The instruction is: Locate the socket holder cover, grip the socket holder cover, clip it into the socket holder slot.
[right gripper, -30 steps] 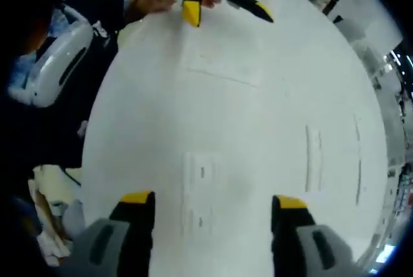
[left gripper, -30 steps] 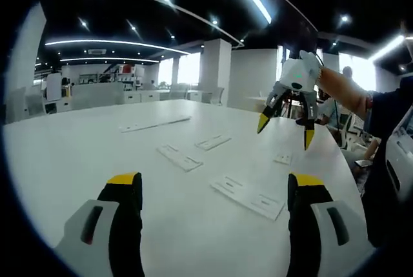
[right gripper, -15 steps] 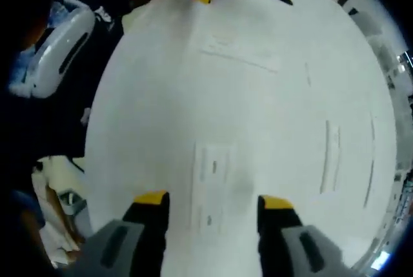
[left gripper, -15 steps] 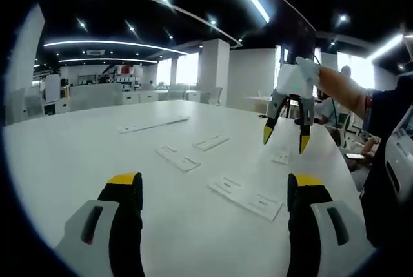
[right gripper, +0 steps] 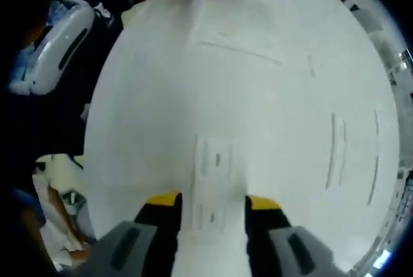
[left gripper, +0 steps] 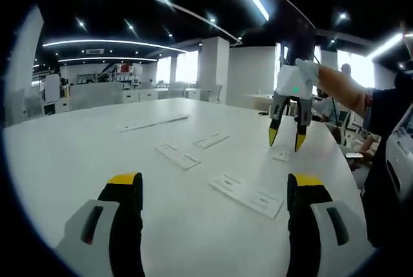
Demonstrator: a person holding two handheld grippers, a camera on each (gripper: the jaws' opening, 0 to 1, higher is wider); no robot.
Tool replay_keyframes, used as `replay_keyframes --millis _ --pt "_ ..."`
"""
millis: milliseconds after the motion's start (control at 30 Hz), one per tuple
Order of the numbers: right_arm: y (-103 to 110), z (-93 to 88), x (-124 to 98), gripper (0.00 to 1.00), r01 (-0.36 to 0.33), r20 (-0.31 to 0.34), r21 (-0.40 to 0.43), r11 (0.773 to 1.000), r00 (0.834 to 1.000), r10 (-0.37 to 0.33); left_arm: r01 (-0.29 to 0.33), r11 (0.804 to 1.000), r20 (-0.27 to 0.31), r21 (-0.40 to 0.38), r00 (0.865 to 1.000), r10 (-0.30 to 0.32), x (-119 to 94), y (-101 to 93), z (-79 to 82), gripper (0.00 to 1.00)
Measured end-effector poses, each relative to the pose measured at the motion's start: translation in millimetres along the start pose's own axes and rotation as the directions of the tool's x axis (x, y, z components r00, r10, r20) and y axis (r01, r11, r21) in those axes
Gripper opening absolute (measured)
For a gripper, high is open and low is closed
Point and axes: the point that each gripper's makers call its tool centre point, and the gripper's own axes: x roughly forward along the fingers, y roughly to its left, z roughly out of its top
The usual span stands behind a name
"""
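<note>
My right gripper [right gripper: 210, 201] hangs over the small cover [right gripper: 211, 183] on the white table [right gripper: 271, 109], which lies straight ahead between my jaws, its long axis running away from me along them. The jaws are partly open, astride its near end, holding nothing yet; whether they touch it I cannot tell. My left gripper [left gripper: 213, 183], wide open and empty, is well apart from it. White on white blurs the cover's edges.
</note>
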Motion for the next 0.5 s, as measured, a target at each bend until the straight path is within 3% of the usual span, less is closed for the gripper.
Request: replay_keyframes --millis 500 --pt "-2.0 3.3 1.9 0.32 -0.004 0.003 0.015 1.000 1.000 0.004 0.011 1.000 0.006 0.006 1.000 -0.011 -0.3 -2.7 2.5 0.91"
